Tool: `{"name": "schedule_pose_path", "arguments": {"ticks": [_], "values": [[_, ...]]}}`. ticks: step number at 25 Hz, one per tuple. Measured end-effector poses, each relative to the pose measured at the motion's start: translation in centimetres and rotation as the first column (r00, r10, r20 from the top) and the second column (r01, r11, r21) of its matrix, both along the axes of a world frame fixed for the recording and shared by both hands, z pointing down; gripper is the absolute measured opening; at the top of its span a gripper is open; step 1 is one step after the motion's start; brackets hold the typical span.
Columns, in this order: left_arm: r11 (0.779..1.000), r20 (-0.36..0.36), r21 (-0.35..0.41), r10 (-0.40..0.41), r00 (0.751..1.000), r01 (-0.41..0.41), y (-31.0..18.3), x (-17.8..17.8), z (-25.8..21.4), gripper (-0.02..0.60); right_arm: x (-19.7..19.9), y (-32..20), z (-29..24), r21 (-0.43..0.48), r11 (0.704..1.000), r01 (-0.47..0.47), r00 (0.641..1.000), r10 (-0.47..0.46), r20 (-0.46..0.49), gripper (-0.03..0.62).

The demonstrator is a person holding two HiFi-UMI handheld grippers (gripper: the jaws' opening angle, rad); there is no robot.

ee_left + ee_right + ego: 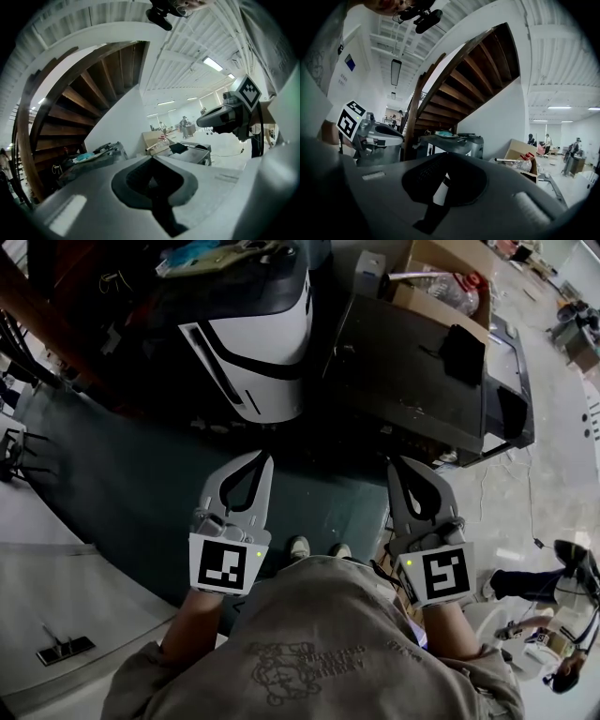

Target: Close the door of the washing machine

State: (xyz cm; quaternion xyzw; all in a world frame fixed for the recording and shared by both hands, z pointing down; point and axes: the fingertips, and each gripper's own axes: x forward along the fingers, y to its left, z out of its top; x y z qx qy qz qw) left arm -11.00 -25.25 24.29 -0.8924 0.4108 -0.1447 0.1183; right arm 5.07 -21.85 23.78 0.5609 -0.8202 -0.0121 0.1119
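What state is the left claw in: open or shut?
Shut. In the left gripper view the left claw has its two jaws meeting at their tips, with nothing held between them.

Washing machine [258,343]: stands at the far edge of a mat [141,493]. A staircase [89,93] rises behind and above it.
Right of the washing machine, just beside it: cabinet [412,381].
Further right and behind: cardboard box [422,301] with a bottle [450,287] in it.
Before the washing machine, apart from it: left gripper [255,465]. The right gripper [405,470] is off to its right, and the shoes [314,547] are on the mat, between and nearer.
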Motion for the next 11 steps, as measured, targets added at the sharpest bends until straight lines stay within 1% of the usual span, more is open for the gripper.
{"name": "schedule_pose_path", "arguments": {"ticks": [4, 7, 11], "values": [[1.000, 0.001, -0.021, -0.020, 1.000, 0.020, 0.4, -0.9, 0.4, 0.000, -1.0, 0.0, 0.5, -0.010, 1.000, 0.018, 1.000, -0.018, 0.003, 0.028], [0.999, -0.007, -0.030, -0.041, 0.999, 0.040, 0.4, -1.6, 0.6, 0.000, -1.3, -0.2, 0.5, -0.003, 1.000, 0.019, 1.000, -0.019, -0.007, 0.028], [0.998, 0.001, -0.035, -0.047, 0.999, 0.047, 0.6, -2.1, 0.8, 0.000, -1.5, -0.3, 0.2, 0.003, 1.000, 0.012, 1.000, -0.012, -0.017, 0.028]]}}
